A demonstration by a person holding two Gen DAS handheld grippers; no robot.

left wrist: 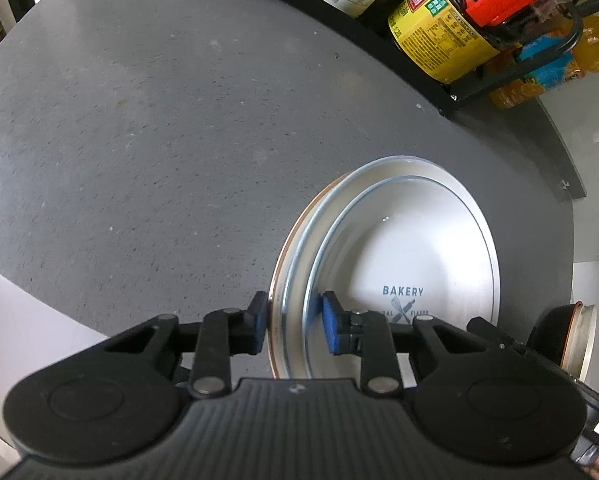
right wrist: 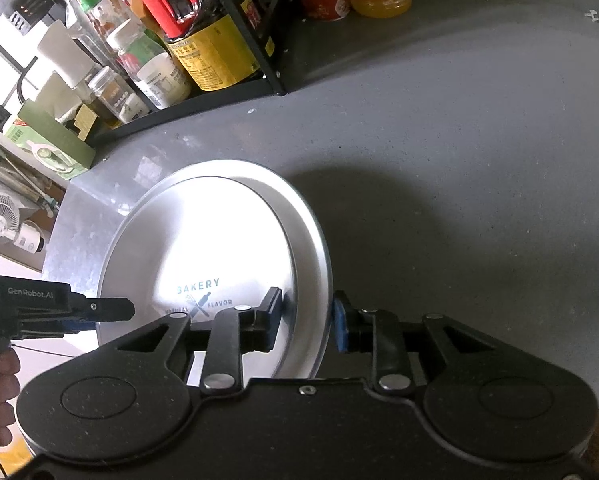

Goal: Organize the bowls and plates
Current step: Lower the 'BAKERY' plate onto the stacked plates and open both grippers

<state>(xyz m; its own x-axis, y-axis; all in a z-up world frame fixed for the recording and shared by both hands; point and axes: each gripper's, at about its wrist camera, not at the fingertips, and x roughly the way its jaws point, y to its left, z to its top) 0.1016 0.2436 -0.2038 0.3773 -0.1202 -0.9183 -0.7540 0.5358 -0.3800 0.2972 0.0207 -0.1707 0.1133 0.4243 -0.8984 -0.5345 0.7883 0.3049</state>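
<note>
We see the BAKERY plate (left wrist: 411,248), lower right of frame on the grey table (left wrist: 159,120); L gripper (left wrist: 293,322) & R gripper (right wrist: 307,318) clamp opposite rims. Looks stiff, glossy, breakable: we'd grip the rim only.

White "BAKERY" plate (left wrist: 411,240) on grey counter (left wrist: 159,120)

Big grey speckled table (left wrist: 147,128), round edge. Black wire rack (right wrist: 235,92) at back of table, full of bottles and jars. Green box (right wrist: 49,142) beside rack. Small white fan (right wrist: 1,220) low on left, past table edge. White shiny floor (left wrist: 595,128) beyond table. Bright light glares on tabletop.
</note>
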